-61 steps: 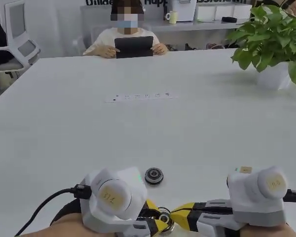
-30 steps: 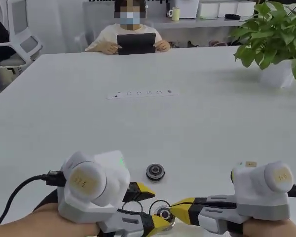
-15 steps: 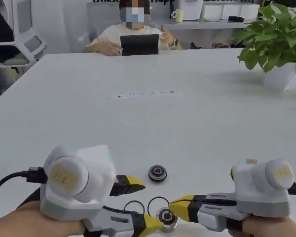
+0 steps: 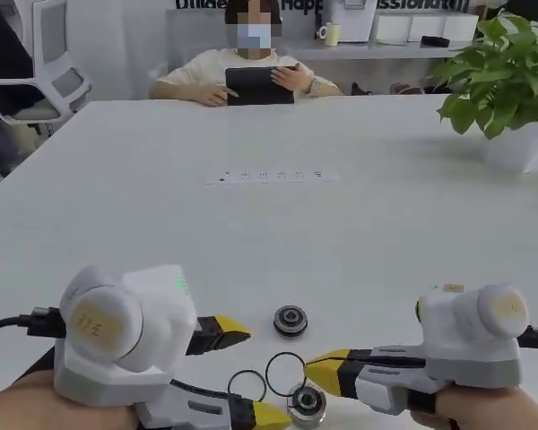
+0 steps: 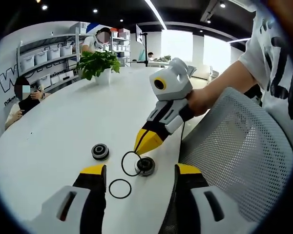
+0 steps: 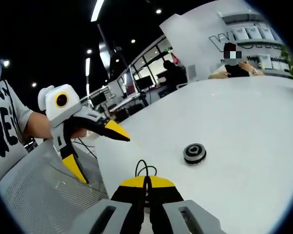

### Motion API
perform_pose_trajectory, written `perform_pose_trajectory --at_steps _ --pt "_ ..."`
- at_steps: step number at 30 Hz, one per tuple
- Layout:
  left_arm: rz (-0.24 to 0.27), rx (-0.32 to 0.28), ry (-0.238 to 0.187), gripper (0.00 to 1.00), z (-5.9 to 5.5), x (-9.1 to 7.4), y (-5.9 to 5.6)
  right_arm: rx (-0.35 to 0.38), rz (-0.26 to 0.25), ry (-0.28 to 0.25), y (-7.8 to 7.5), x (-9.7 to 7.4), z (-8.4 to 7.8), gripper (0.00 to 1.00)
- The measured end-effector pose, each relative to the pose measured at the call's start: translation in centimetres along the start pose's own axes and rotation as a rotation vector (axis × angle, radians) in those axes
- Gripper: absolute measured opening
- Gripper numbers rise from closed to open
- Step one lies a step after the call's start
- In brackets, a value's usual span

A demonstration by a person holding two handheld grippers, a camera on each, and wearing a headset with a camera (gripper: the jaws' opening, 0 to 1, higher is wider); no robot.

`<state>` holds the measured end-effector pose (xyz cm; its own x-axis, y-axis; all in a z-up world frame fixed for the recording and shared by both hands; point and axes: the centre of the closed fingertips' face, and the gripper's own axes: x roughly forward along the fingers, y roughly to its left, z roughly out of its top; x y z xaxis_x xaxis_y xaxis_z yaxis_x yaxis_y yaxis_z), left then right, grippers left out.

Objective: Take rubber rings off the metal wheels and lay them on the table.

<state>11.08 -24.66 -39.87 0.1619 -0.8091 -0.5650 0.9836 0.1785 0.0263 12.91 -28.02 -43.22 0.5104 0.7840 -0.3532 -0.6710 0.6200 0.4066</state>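
A bare silver metal wheel (image 4: 306, 402) lies flat near the white table's (image 4: 341, 233) front edge, and a second wheel (image 4: 290, 320), still black-rimmed, lies flat just beyond. One thin black rubber ring (image 4: 247, 385) lies flat beside the bare wheel. A second ring (image 4: 285, 372) tilts up at that wheel's edge, pinched by the right gripper (image 4: 309, 365).

**Q:** What else is in your feed besides the job itself?

**A:** On my head cam, a white power strip (image 4: 271, 176) lies flat at about 12 o'clock. A person (image 4: 217, 70) sits past it with a dark tablet (image 4: 259, 86). There's a leafy potted plant (image 4: 507, 81) at 2 and an office chair (image 4: 49, 67) at 10. My left gripper view has a grey mesh chair (image 5: 234, 161) at 3.
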Motion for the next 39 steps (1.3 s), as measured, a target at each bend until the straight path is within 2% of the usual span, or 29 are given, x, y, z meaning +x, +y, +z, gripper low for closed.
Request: perform_pose_trajectory --at_steps 13,27,39 --pt "0.042 -0.025 -0.005 0.61 -0.4 -0.9 1.2 -0.022 0.01 0.028 -0.3 1.5 0.3 0.0" --pt "0.053 -0.05 0.013 0.66 -1.5 -1.6 1.5 -0.033 0.022 0.085 -0.4 2.8 -0.3 0.0" --pt "0.057 -0.058 0.014 0.67 -1.7 -1.8 1.6 -0.024 0.013 0.124 -1.2 3.5 -0.9 0.0"
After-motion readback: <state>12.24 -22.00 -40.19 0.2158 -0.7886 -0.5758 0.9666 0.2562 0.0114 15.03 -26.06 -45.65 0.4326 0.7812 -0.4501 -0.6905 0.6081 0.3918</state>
